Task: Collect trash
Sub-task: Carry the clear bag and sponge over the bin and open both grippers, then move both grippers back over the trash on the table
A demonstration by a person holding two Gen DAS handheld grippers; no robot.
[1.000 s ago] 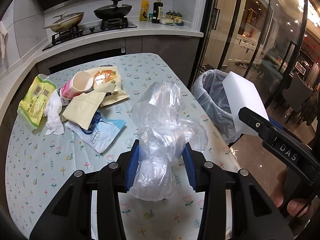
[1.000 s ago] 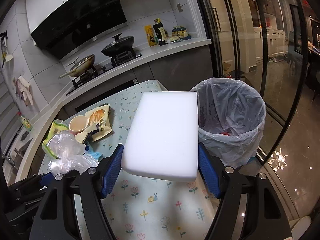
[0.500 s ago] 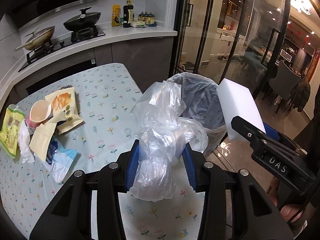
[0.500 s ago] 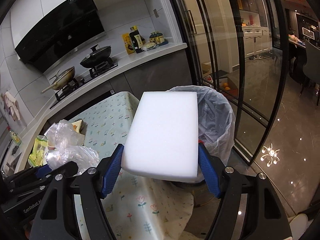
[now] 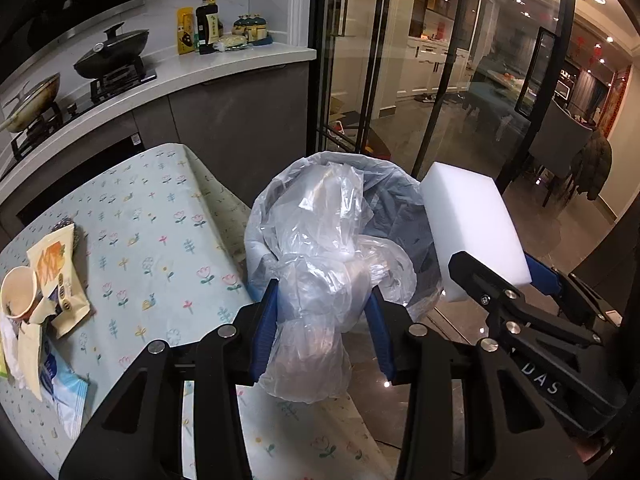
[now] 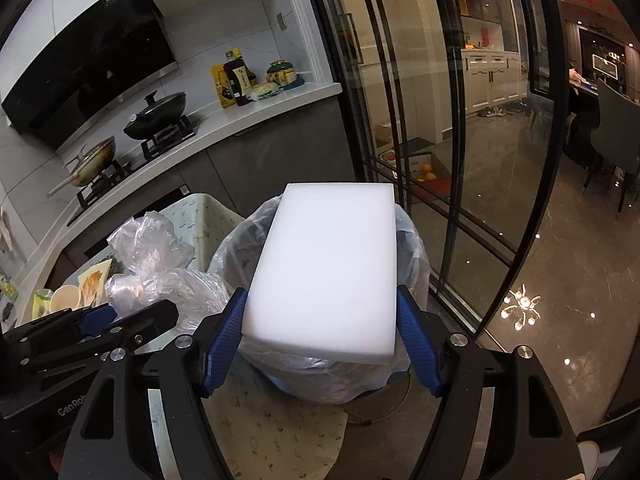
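A: Kitchen setting: floral tabletop (image 5: 160,232) with a stove counter behind it and glass sliding doors to the right. Where is the bin?

B: Lined trash bin (image 5: 404,216) stands on the floor just off the tabletop's right edge, close to the doors.

A: Left gripper (image 5: 322,330)?

B: Blue jaws pinch a crumpled clear plastic bag (image 5: 320,264) at its waist. The bag's upper part overlaps the bin's near rim in the left wrist view.

A: Right gripper (image 6: 322,344)?

B: Jaws stand wide and clamp a white foam block (image 6: 328,268) by its long sides. The block is held above the bin mouth and covers most of the opening in the right wrist view.

A: Remaining trash?

B: Cluster near the tabletop's left edge: paper cup (image 5: 18,290), snack packet (image 5: 58,268), blue-and-white wrapper (image 5: 68,396), with paper scraps between them. All are well apart from the bin.

A: Contact between the two held items?

B: Cannot tell; they appear side by side.
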